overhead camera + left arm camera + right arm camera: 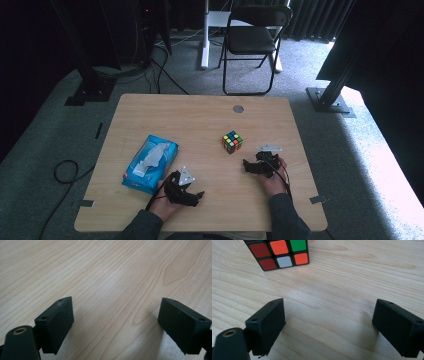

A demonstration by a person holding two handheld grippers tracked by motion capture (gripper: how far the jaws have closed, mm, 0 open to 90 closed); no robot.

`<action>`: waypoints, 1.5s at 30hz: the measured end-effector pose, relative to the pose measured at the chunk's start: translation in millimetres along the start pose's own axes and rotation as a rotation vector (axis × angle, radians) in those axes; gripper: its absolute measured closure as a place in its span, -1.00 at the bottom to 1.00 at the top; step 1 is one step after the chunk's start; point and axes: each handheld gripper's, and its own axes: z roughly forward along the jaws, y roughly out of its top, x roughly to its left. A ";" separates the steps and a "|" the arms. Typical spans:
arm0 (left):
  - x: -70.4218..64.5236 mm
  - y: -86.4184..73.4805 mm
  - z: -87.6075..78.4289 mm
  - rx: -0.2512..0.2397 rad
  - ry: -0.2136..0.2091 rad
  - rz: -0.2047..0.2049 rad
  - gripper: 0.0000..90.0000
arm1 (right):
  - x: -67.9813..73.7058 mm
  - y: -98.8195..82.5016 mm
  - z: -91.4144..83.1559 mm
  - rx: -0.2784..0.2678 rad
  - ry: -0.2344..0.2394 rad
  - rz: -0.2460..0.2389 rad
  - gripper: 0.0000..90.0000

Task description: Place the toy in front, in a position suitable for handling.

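Observation:
A scrambled puzzle cube (232, 142) stands on the wooden table (200, 115), right of centre. My right gripper (248, 166) rests on the table just below and right of it, jaws wide apart and pointing left. In the right gripper view the cube (279, 253) lies a short way beyond the open gripper (328, 322), with bare wood between the jaws. Near the front edge my left gripper (198, 197) lies on the table, pointing right. Its own view has the left gripper (117, 322) open over bare wood.
A blue tissue pack (150, 163) lies at the table's left, just beyond my left hand. A round cable hole (238, 108) sits near the far edge. Behind the table stand a black folding chair (252, 40) and dark frame posts.

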 end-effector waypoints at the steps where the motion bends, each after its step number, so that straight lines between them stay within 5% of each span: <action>1: 0.4 0.3 0.3 0.000 0.002 -0.003 -0.71 | 0.0 -0.7 -0.7 0.000 0.004 -0.006 -0.76; 13: 0.3 0.3 0.3 0.000 0.003 -0.003 -0.71 | 1.0 -1.0 -1.4 0.003 0.005 -0.006 -0.75; 30: 0.4 0.4 0.4 0.000 0.002 -0.003 -0.71 | 7.3 7.6 -8.1 0.096 0.030 -0.033 -0.46; 31: 0.4 0.4 0.4 0.000 0.002 -0.003 -0.71 | 6.7 8.4 -9.6 0.097 0.026 -0.032 -0.28; 37: 0.3 0.4 0.5 -0.002 0.002 -0.004 -0.71 | 4.6 12.2 -21.4 0.030 -0.007 -0.032 -0.16; 45: 0.4 0.4 0.4 -0.001 0.002 -0.003 -0.71 | 3.2 17.6 -24.6 0.007 0.067 -0.014 -0.28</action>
